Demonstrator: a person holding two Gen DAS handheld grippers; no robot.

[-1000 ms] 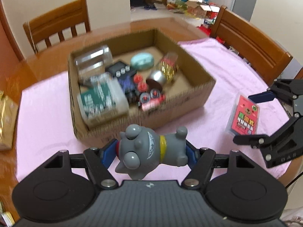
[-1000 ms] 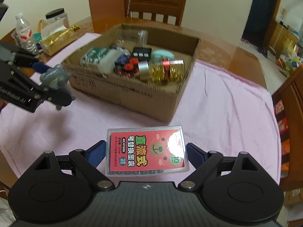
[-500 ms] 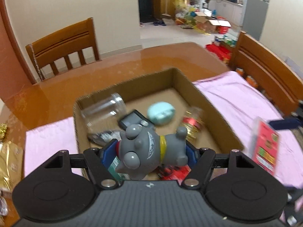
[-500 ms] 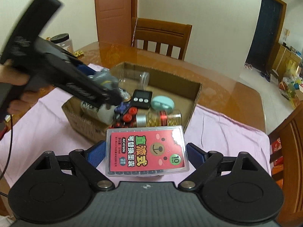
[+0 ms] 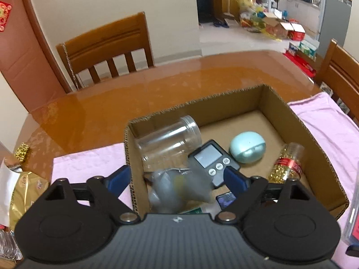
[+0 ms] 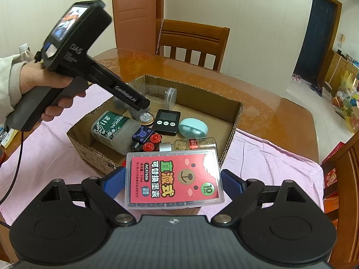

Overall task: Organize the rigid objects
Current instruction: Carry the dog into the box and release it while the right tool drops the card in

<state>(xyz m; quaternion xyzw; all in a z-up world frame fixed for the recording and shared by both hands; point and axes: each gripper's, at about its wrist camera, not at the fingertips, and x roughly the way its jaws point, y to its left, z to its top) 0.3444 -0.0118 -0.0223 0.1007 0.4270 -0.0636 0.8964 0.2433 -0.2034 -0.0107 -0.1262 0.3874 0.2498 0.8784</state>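
Nearest to us in the right wrist view, our right gripper (image 6: pixel 174 182) holds a clear case with a red bear label (image 6: pixel 174 178) flat between its blue pads (image 6: pixel 113 182), which press on the case's two short ends. The case hangs just short of the near corner of the cardboard box (image 6: pixel 233 132), above the pink cloth (image 6: pixel 269 157) on which the box stands.

In the left wrist view, our left gripper (image 5: pixel 177 179) has its fingers spread wide over the near left corner of the box (image 5: pixel 298 121). Between the spread fingers, touching neither pad, shows a grey toy figure (image 5: pixel 177 189), badly blurred; we cannot tell whether it rests on the things beneath it.

Inside the box, past the near wall, lie a green-labelled white bottle (image 6: pixel 114 130), a small blue speaker-like piece (image 6: pixel 142 134) and two red caps (image 6: pixel 152 142). Past these a black timer (image 5: pixel 212 162), a mint-green oval case (image 5: pixel 248 146) and a jar of gold beads (image 5: pixel 287 164) lie at mid-box. A clear plastic jar (image 5: pixel 168 142) lies on its side against the far left wall.

From the right wrist view, our left hand (image 6: pixel 48 87) grips the black pistol handle, its nose tilted down into the box from the left. Beyond the box stand the brown table (image 5: pixel 134 94) and a wooden chair (image 5: pixel 107 49).
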